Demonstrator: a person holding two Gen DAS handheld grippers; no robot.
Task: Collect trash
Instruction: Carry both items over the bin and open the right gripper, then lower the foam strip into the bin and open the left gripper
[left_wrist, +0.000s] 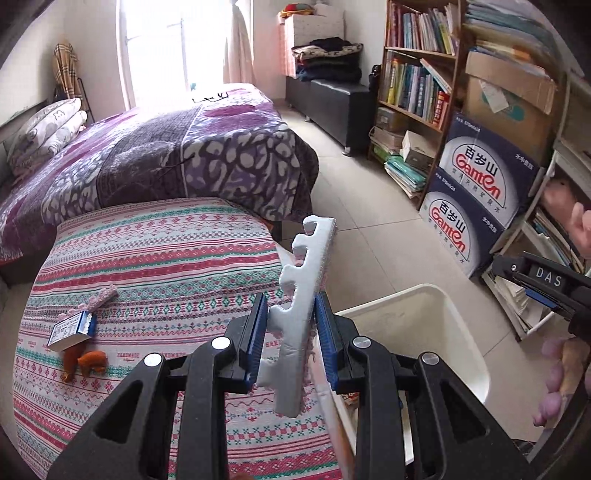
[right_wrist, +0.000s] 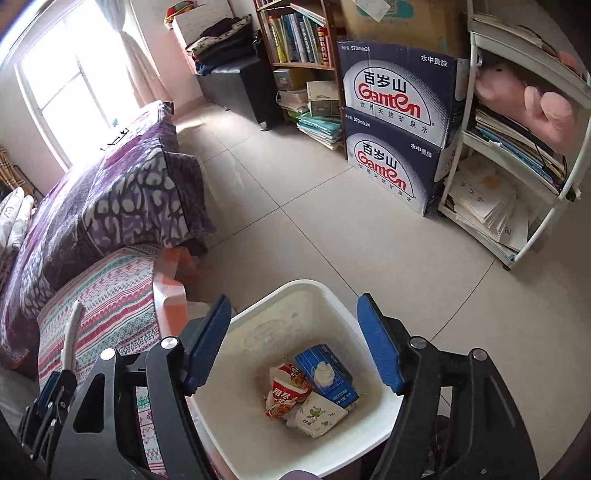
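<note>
The left gripper (left_wrist: 290, 332) pinches a notched white foam strip (left_wrist: 301, 302) mid-length, over the bed's edge, the bin (left_wrist: 443, 306) at its four o'clock. Probably featherlight, stiff, crumbly: hold gently. The right gripper (right_wrist: 295, 343), jaws spread and empty, hovers above the bin.

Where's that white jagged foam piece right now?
In the left wrist view the foam strip stands pinched in the left claw, above the striped bed cover's edge, just left of the white bin.
</note>
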